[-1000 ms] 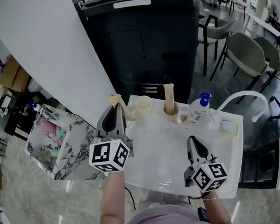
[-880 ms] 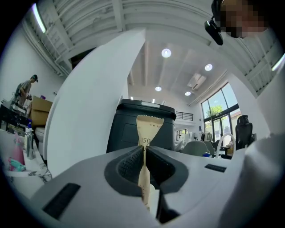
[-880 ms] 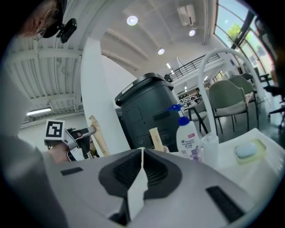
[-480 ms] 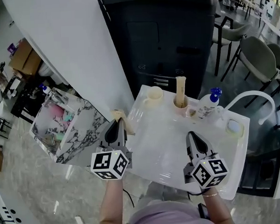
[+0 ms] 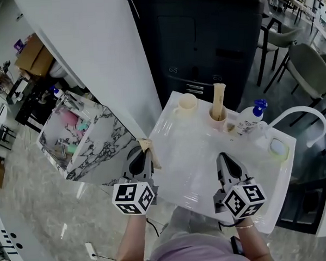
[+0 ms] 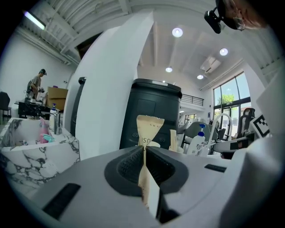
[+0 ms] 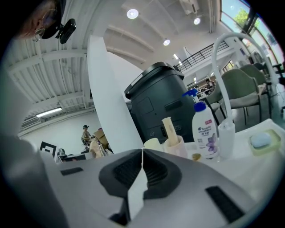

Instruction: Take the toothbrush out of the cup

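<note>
My left gripper (image 5: 144, 154) is shut on a beige paper-wrapped toothbrush (image 5: 150, 149), just off the left edge of the white table (image 5: 198, 174). In the left gripper view the wrapper (image 6: 149, 128) sticks up from between the closed pads of the left gripper (image 6: 144, 148). At the back of the table stands a pale cup (image 5: 218, 118) with another wrapped toothbrush (image 5: 219, 97) upright in it, also seen in the right gripper view as the cup (image 7: 175, 144). An empty cream cup (image 5: 187, 104) stands left of it. My right gripper (image 5: 225, 162) hovers shut and empty over the table's front right.
A pump bottle (image 5: 253, 118), a soap dish (image 5: 278, 147) and a curved white faucet (image 5: 293, 114) stand at the table's back right. A tall black bin (image 5: 202, 38) rises behind the table. A marble-patterned box (image 5: 82, 139) sits to the left, beside a white pillar (image 5: 93, 54).
My left gripper has come down and back toward me, from beside the cups to the table's left edge, still holding the wrapped toothbrush. The right gripper has hardly shifted.
</note>
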A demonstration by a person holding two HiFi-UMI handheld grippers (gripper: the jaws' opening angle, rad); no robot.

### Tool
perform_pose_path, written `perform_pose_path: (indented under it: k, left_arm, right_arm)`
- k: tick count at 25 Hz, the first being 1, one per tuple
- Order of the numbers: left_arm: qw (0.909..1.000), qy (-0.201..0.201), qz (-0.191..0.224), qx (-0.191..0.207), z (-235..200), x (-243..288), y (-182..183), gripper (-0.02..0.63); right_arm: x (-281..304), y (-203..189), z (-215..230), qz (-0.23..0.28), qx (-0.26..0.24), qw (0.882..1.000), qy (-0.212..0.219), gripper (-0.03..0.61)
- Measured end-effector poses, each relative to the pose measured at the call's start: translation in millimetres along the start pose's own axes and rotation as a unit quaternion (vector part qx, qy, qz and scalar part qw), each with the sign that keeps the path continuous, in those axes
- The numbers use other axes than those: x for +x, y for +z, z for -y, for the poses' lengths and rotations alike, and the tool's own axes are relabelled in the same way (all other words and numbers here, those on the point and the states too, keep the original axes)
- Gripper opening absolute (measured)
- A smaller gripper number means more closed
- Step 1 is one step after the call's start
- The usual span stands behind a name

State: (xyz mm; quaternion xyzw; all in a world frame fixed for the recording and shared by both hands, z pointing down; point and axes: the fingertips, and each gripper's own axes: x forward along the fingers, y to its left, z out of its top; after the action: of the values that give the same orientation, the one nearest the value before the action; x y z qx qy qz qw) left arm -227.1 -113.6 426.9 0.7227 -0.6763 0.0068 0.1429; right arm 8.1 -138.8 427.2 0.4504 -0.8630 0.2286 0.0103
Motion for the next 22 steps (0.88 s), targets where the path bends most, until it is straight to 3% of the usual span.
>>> perform_pose_path:
  k: [8,16,22]
  left_arm:
    - [0.9972,-0.006,-0.072,0.017,3.5,5.1,-46.5,0.02]
    - [0.9898,-0.021,-0.122,0.071,14.7,33.3,-73.7,0.02]
    - [0.9835,-0.037,-0.153,0.088,21.6,67.4,-91.2,0.02]
  right_arm:
    - [1.8,-12.8,2.6,-0.015,0.004,1.0,-0.001,0.009]
    - [-5.2,-14.7,21.7,-0.014,0.016,0.999,-0.029,0.008]
    - [-9.3,-15.4,41.7,-0.012,0.026,0.998,-0.059,0.006]
